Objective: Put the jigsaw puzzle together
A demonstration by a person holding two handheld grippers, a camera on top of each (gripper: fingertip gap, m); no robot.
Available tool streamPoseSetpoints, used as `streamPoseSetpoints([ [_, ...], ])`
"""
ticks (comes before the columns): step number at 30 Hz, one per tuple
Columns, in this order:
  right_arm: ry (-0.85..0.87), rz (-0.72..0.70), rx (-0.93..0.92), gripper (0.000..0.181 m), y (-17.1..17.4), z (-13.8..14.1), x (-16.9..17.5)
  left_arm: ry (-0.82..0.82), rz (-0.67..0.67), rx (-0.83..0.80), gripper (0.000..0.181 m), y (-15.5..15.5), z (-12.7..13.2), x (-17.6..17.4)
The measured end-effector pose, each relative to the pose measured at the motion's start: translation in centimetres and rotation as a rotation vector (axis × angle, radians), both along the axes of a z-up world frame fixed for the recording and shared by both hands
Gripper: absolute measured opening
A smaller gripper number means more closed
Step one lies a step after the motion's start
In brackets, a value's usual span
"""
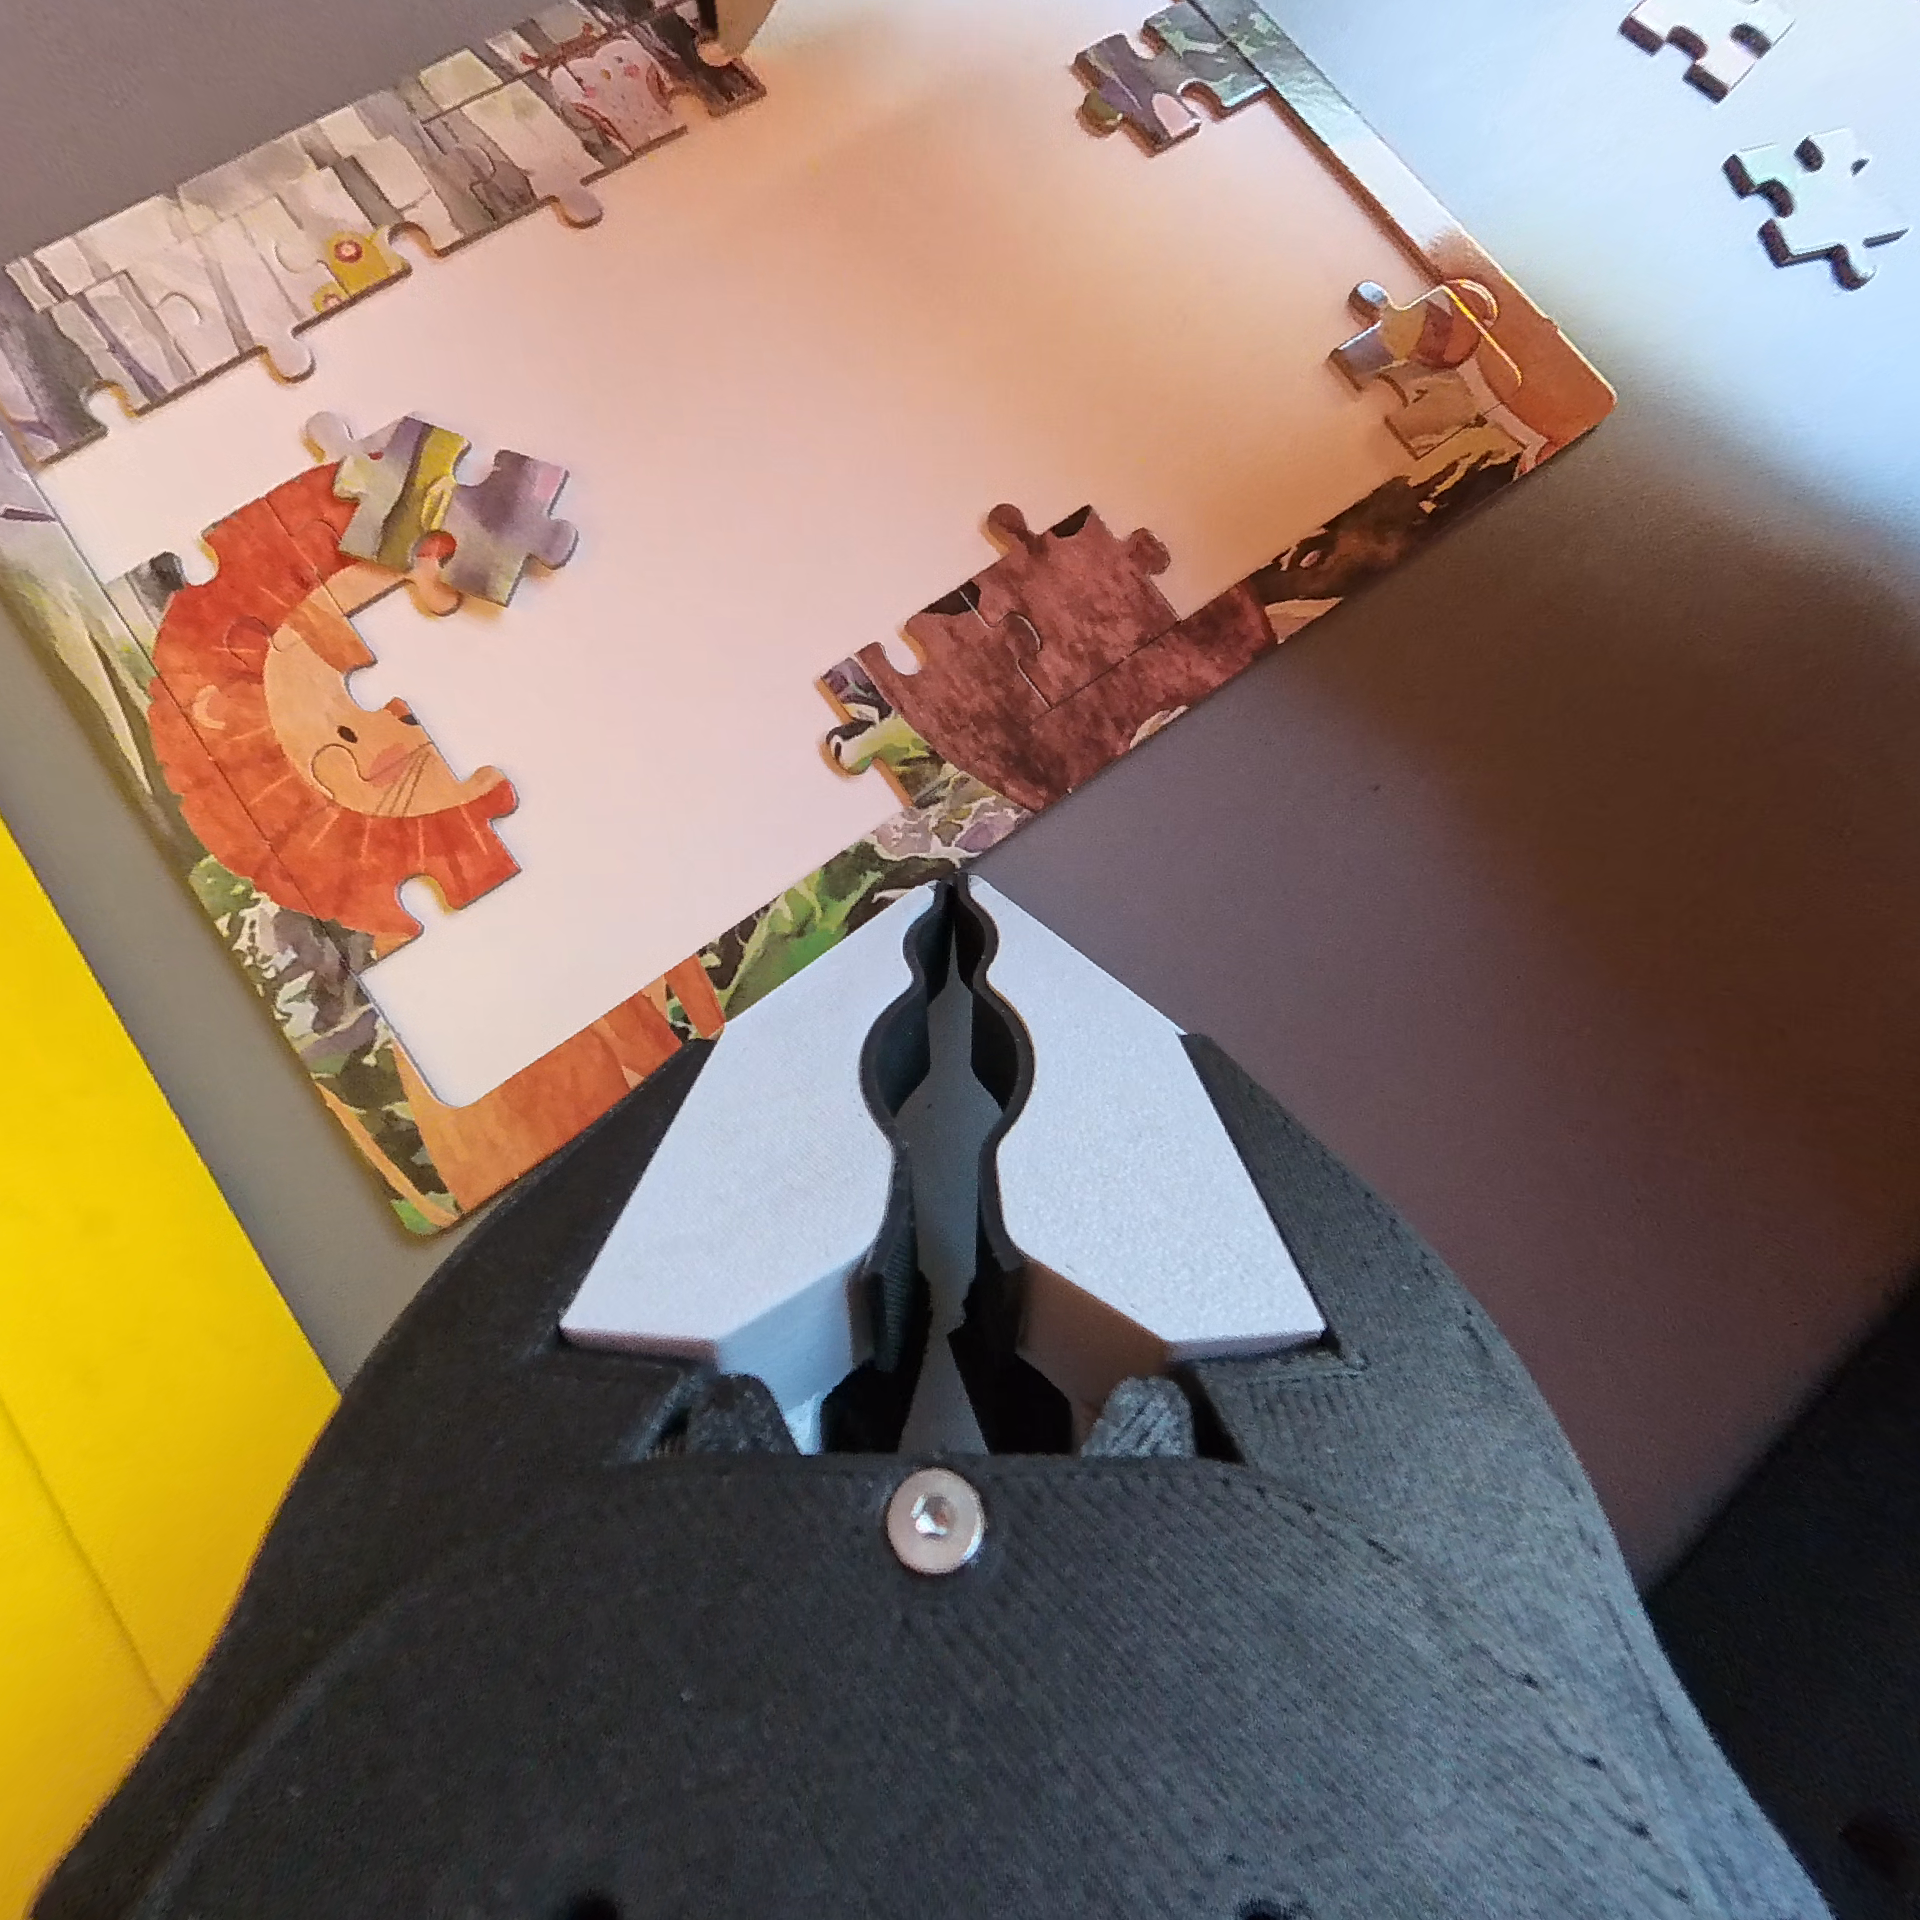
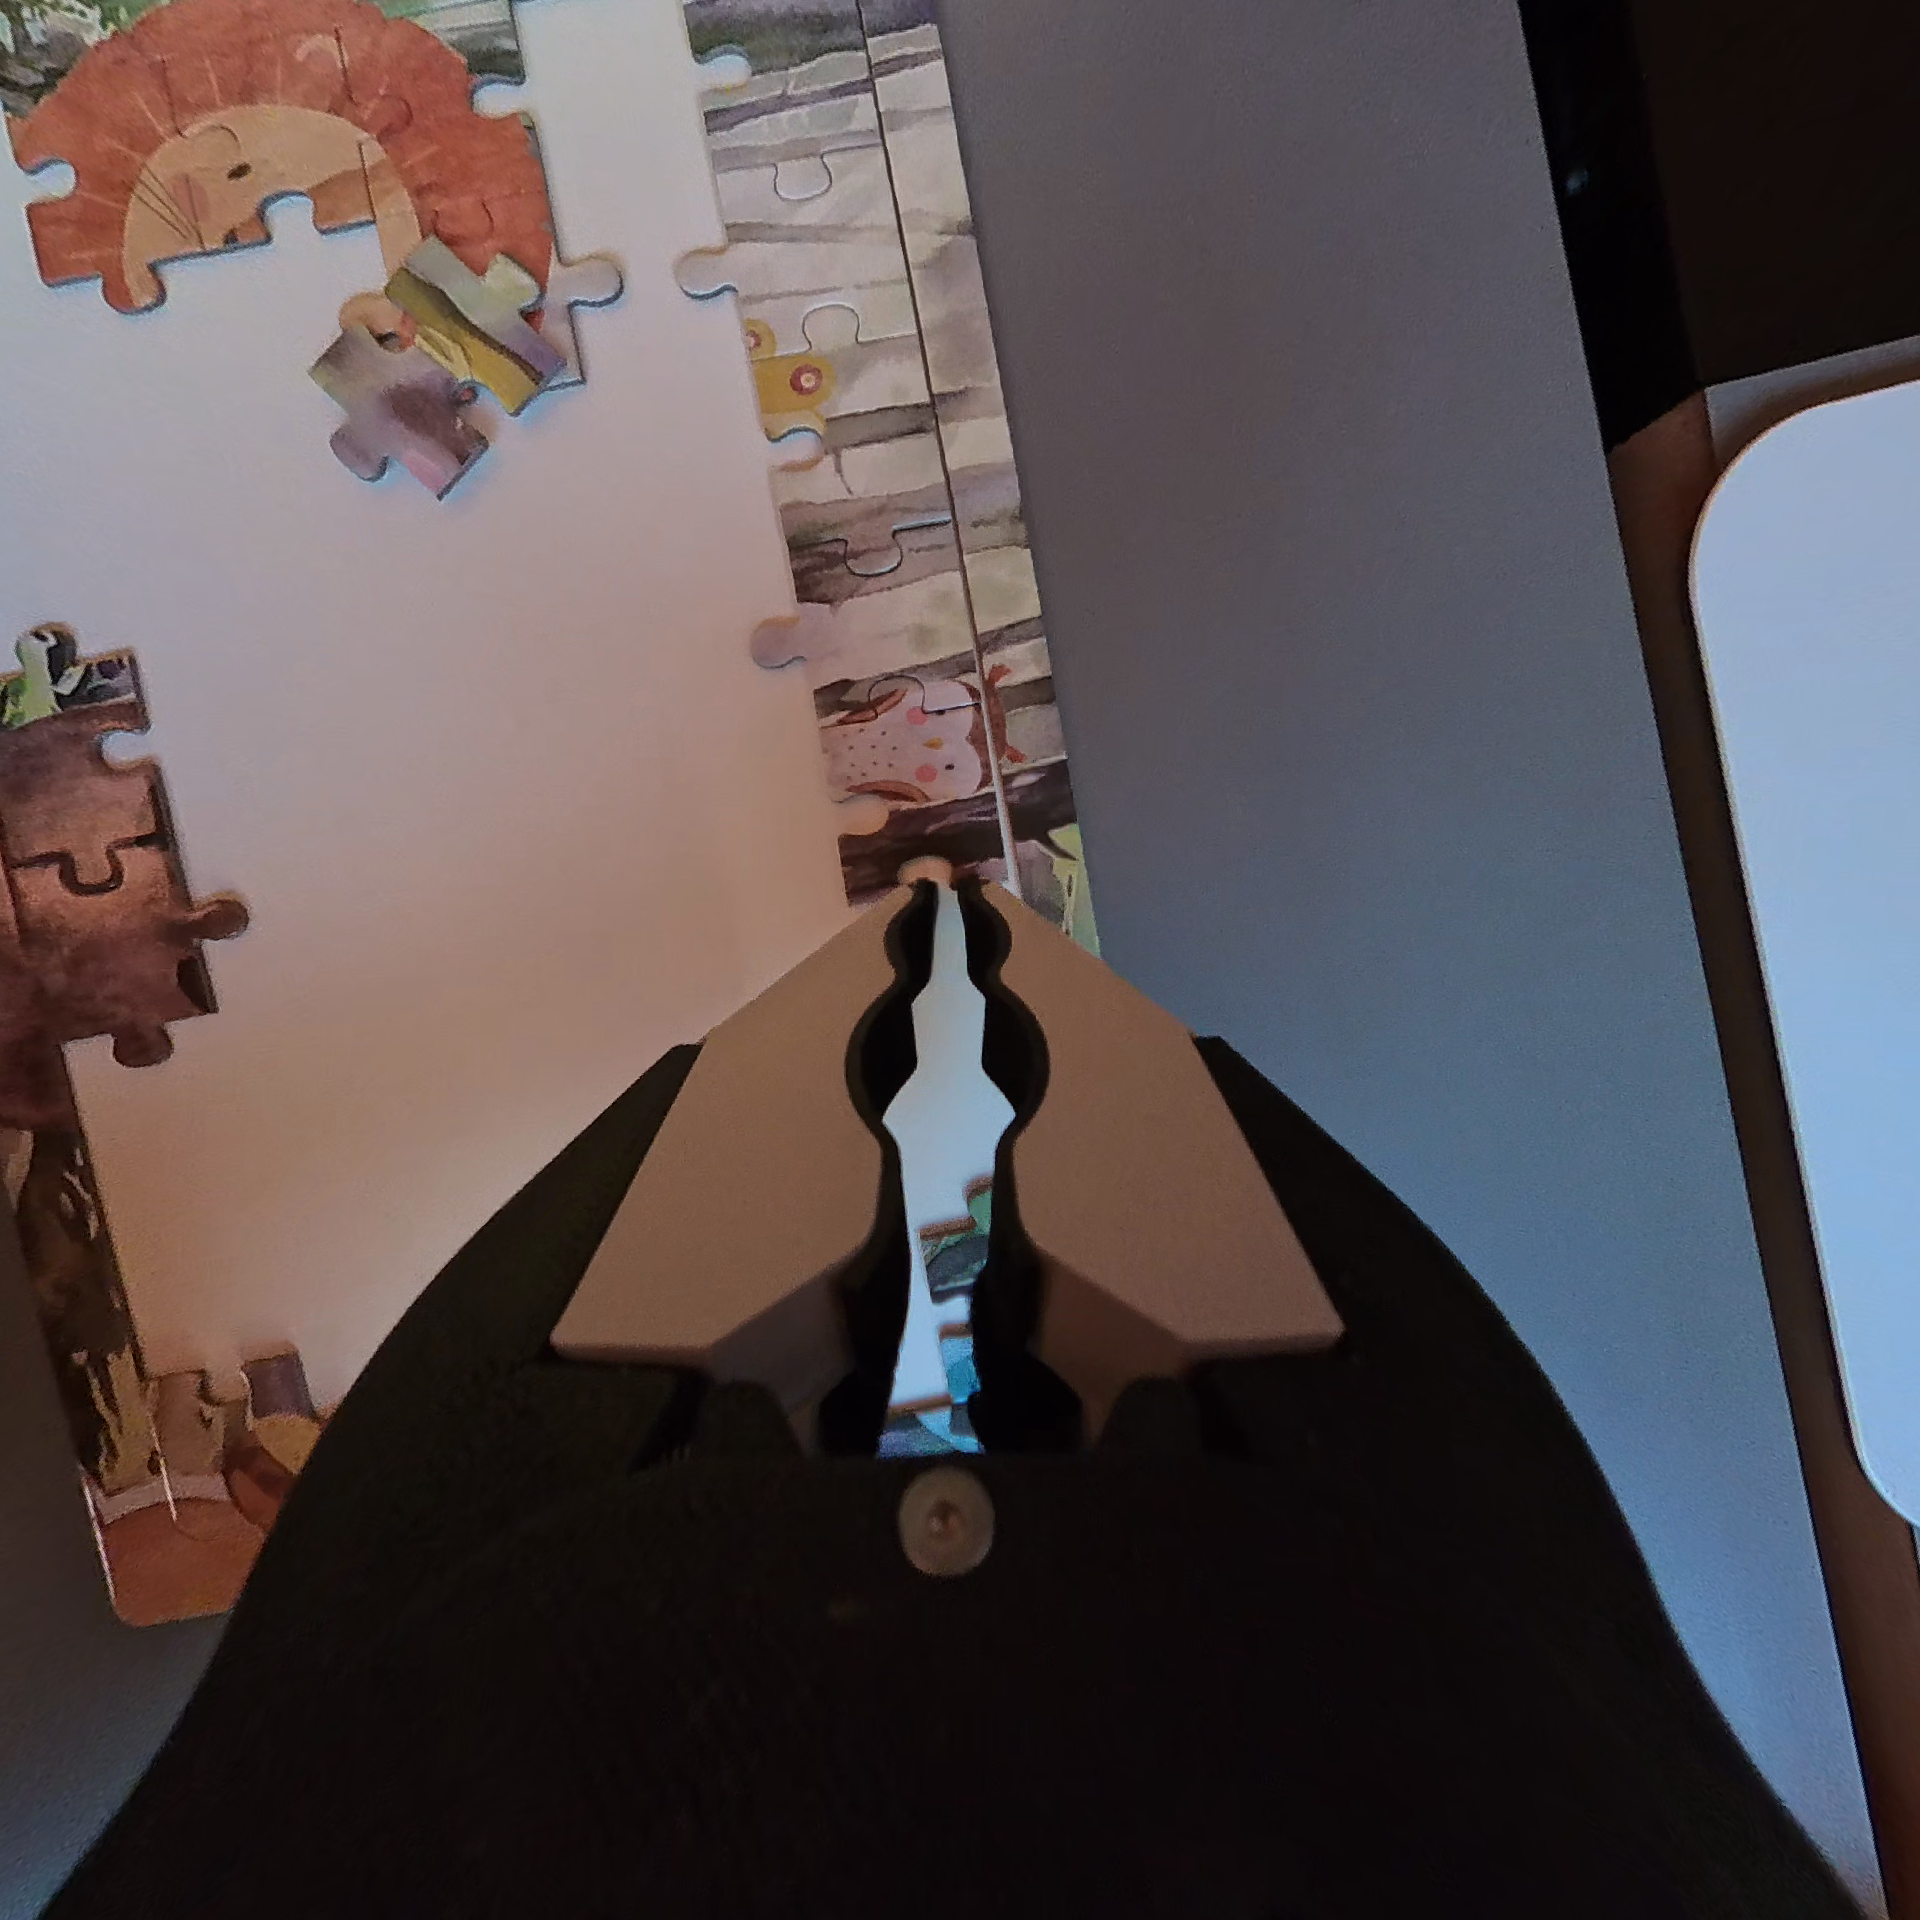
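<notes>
The jigsaw puzzle tray lies on the grey table, its white middle mostly bare. Lion pieces sit at its left and brown pieces at its near right. One loose piece lies askew on the lion's top edge; it also shows in the right wrist view. My left gripper is shut and empty over the tray's near border. My right gripper is shut, its tips down on the border row beside the owl piece. Its tip shows in the left wrist view.
Two loose pieces lie on the grey table beyond the tray's far right corner. A yellow surface borders the table at left. A white rounded board on a brown surface lies right of the table.
</notes>
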State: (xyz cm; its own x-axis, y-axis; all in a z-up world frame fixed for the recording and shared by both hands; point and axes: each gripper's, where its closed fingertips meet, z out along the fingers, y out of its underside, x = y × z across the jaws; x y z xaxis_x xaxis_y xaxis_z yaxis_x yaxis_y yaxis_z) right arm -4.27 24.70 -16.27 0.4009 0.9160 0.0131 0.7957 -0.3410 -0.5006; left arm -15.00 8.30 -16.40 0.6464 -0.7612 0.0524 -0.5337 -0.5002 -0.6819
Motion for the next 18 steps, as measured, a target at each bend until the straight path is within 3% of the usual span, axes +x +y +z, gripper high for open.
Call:
streamPoseSetpoints([
  [18,0.043,-0.007,0.026,0.008,0.08,0.50,-0.67,-0.003,-0.002,0.001,0.000,-0.33,0.02,-0.21],
])
